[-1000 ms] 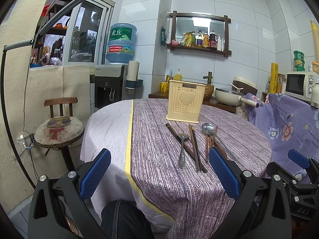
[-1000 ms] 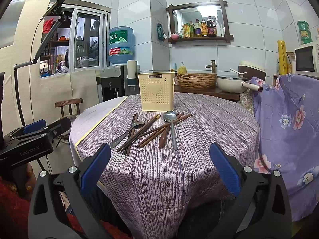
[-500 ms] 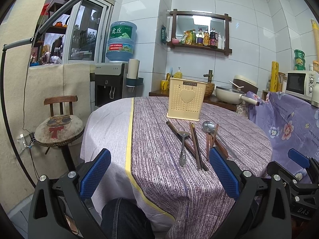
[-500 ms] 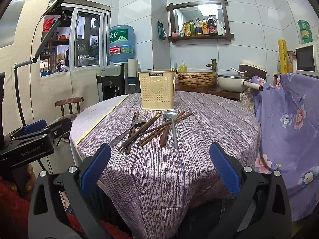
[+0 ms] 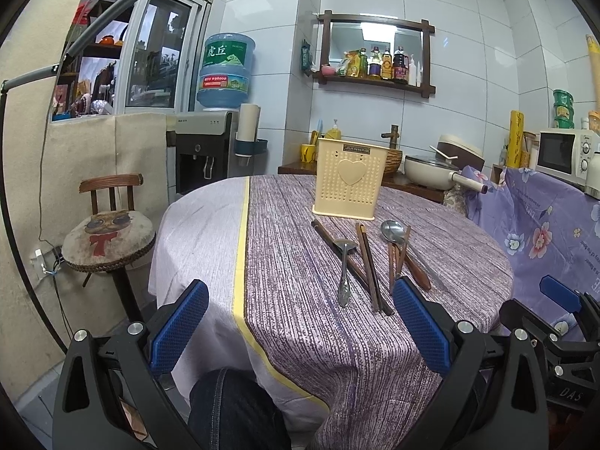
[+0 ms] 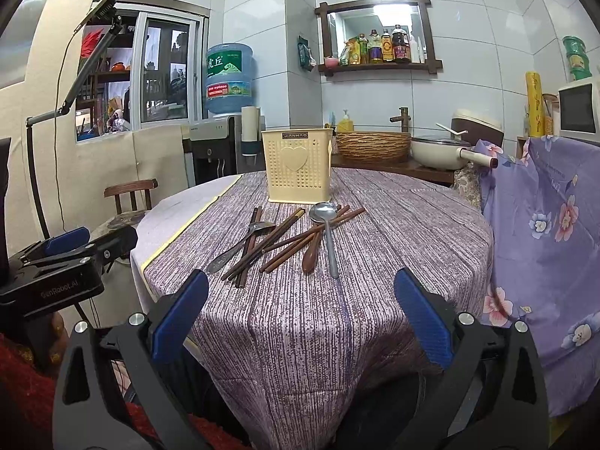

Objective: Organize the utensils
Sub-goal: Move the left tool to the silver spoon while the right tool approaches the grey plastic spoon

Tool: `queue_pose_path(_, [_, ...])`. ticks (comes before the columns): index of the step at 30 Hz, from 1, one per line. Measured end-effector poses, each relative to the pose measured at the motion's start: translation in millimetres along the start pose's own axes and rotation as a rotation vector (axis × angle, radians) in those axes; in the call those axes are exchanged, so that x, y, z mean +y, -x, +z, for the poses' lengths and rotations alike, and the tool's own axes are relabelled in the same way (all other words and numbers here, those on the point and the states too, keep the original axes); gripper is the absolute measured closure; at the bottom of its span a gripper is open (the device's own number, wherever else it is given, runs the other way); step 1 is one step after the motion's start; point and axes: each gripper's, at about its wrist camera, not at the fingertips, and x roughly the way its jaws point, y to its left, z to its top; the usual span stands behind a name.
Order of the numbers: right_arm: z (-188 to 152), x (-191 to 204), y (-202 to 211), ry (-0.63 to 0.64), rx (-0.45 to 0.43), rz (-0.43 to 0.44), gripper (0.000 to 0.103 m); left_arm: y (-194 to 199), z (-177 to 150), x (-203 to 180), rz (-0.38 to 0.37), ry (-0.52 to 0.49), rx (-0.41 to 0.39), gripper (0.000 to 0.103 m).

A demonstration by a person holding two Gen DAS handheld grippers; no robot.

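A cream perforated utensil holder [image 6: 297,165] with a heart stands upright on the round table; it also shows in the left wrist view [image 5: 349,183]. In front of it lie several brown chopsticks [image 6: 277,236], a large metal spoon [image 6: 326,225], a small metal spoon [image 5: 344,266] and a wooden spoon [image 6: 310,255]. My left gripper [image 5: 300,322] is open and empty at the table's near edge, short of the utensils. My right gripper [image 6: 300,315] is open and empty, also short of the pile.
The table wears a purple striped cloth [image 6: 375,281] with a yellow stripe [image 5: 240,262]. A wooden stool [image 5: 107,240] stands at left, a water dispenser [image 5: 210,157] behind. A flowered purple cover [image 6: 543,243] hangs at right. A pan [image 6: 442,152] and basket [image 6: 373,144] sit on the counter.
Both views have shifted only slightly; the left gripper has edged a little toward the table. Both grippers stay open and the utensils have not moved.
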Motion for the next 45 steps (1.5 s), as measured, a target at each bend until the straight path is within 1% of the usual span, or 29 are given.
queue_pose_path(3, [4,0,-5,0.004,0.016,-0.001,0.005,-3,-3,1,-0.018,0.001,0.017,0.005])
queue_pose_path(8, [9,-12,-23,-0.041,0.065,-0.004,0.005,-13,-6,3,-0.008,0.007,0.051,0.005])
queue_pose_path(12, [18,-33,-46,-0.099,0.125,-0.042,0.005,-30,-6,9,0.018,0.007,0.111,0.005])
queue_pose_path(15, [25,-49,-66,-0.116,0.169,-0.042,0.005,-49,-2,19,-0.002,0.038,0.183,0.005])
queue_pose_path(17, [30,-57,-81,-0.115,0.208,-0.039,0.005,-59,4,23,0.009,0.045,0.203,0.005])
queue_pose_path(21, [39,-68,-104,-0.096,0.256,-0.026,0.005,-80,21,27,0.010,0.033,0.221,0.006])
queue_pose_path(23, [44,-69,-113,-0.088,0.272,-0.022,0.005,-92,28,25,0.007,0.018,0.244,0.006])
queue_pose_path(25, [48,-73,-125,-0.096,0.303,-0.005,0.005,-104,36,21,-0.023,0.004,0.271,0.007])
queue_pose_path(27, [51,-74,-137,-0.104,0.334,0.009,0.005,-117,40,17,-0.027,-0.021,0.311,0.007])
queue_pose_path(28, [53,-74,-142,-0.105,0.347,0.012,0.005,-126,41,12,-0.023,-0.043,0.343,0.008])
queue_pose_path(30, [57,-73,-154,-0.103,0.369,0.012,0.005,-136,44,9,-0.038,-0.061,0.374,0.015])
queue_pose_path(31, [60,-75,-161,-0.103,0.381,0.004,0.006,-141,45,6,-0.042,-0.069,0.388,0.016])
queue_pose_path(33, [67,-79,-174,-0.121,0.405,0.000,0.011,-148,47,0,-0.053,-0.094,0.410,0.023])
queue_pose_path(35, [73,-85,-187,-0.164,0.429,0.018,0.019,-155,49,-5,-0.057,-0.121,0.430,0.028])
queue_pose_path(36, [76,-88,-194,-0.187,0.443,0.027,0.021,-158,49,-8,-0.061,-0.129,0.442,0.031])
queue_pose_path(38, [81,-90,-204,-0.202,0.453,0.027,0.028,-163,50,-10,-0.076,-0.136,0.462,0.034])
queue_pose_path(40, [88,-86,-210,-0.187,0.444,0.030,0.031,-168,50,-11,-0.088,-0.135,0.480,0.037])
queue_pose_path(42, [92,-78,-218,-0.163,0.437,0.058,0.032,-172,50,-12,-0.094,-0.128,0.491,0.037])
queue_pose_path(45, [94,-64,-232,-0.116,0.460,0.082,0.032,-179,49,-13,-0.115,-0.103,0.512,0.038])
